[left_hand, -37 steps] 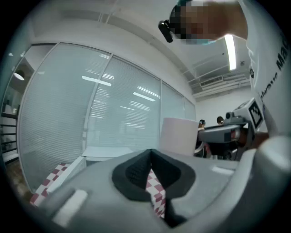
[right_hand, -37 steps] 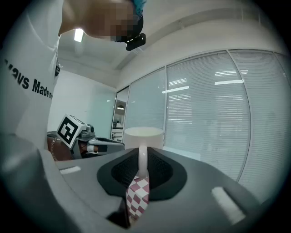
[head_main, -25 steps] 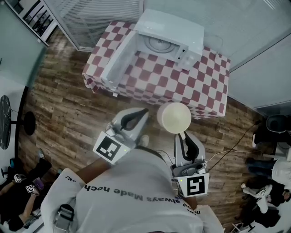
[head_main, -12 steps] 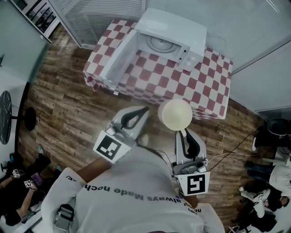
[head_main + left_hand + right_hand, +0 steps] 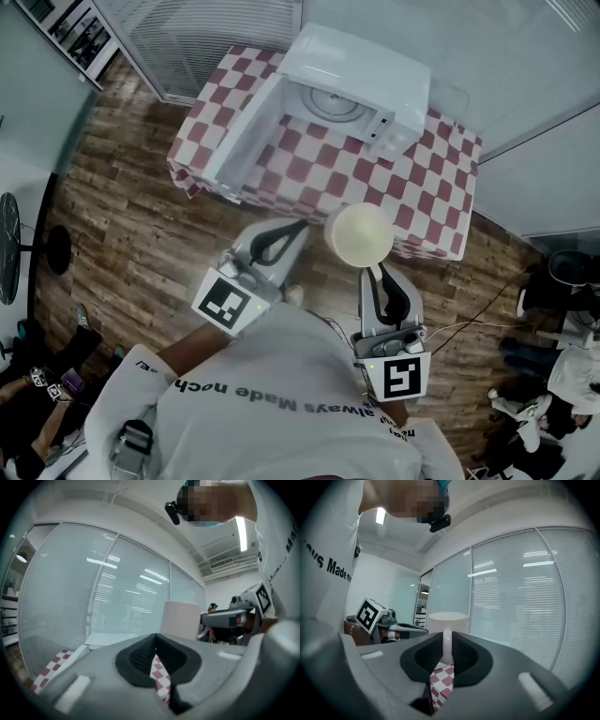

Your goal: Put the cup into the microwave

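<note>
A cream-white cup (image 5: 359, 236) hangs in the air in front of the table, held by its handle (image 5: 447, 645) in my shut right gripper (image 5: 374, 273). In the right gripper view the cup (image 5: 448, 621) stands upright just past the jaws. The white microwave (image 5: 361, 77) sits on the checkered table, its door (image 5: 242, 131) swung open to the left and the turntable (image 5: 326, 107) showing inside. My left gripper (image 5: 293, 232) is shut and empty, beside the cup on its left. The cup (image 5: 180, 619) appears in the left gripper view to the right of those jaws.
The table with red-and-white checkered cloth (image 5: 412, 202) stands on a wooden floor (image 5: 122, 234). Glass walls with blinds (image 5: 197, 33) run behind it. A cable (image 5: 487, 305) lies on the floor at right. People and equipment sit at the lower left and right edges.
The view has shifted slightly, with the table and microwave nearer under the cup. Both grippers and the cup hold about the same place in the picture.
</note>
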`<state>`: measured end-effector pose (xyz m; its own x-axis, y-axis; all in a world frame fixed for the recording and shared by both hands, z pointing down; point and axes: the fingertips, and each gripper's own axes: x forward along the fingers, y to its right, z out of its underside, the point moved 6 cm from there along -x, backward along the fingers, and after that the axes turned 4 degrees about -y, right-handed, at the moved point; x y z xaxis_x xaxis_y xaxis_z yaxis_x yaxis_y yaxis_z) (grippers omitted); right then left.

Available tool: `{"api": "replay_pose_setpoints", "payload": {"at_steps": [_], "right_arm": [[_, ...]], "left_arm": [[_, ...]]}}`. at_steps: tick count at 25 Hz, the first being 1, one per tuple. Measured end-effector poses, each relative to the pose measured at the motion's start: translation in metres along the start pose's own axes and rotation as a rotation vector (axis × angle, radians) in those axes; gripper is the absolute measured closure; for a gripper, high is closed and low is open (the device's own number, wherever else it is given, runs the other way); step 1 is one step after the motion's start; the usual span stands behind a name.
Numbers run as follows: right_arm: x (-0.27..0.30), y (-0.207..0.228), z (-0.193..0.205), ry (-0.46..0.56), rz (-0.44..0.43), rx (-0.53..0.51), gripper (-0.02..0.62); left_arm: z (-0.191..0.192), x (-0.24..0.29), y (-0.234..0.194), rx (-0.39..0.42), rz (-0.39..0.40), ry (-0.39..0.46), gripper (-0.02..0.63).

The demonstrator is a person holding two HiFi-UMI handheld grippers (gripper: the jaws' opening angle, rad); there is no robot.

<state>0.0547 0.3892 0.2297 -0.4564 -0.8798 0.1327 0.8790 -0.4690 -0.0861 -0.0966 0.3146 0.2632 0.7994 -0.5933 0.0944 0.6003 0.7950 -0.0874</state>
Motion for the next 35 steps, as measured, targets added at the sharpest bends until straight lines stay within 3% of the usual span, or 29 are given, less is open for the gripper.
{"api": "replay_pose_setpoints", "payload": {"at_steps": [16, 25, 35], "right_arm": [[0.124, 0.04, -0.021, -0.005, 0.079, 0.009, 0.551], [0.191, 0.044, -0.022, -0.033, 0.075, -0.002, 0.551], [0.224, 0.06, -0.018, -0.044, 0.108, 0.02, 0.551]], "left_arm": [[-0.019, 0.06, -0.117, -0.011, 0.05, 0.009, 0.601], [-0.021, 0.078, -0.183, -0.036, 0.079, 0.006, 0.601], [-0.019, 0.101, -0.213, -0.049, 0.112, -0.011, 0.601]]}}
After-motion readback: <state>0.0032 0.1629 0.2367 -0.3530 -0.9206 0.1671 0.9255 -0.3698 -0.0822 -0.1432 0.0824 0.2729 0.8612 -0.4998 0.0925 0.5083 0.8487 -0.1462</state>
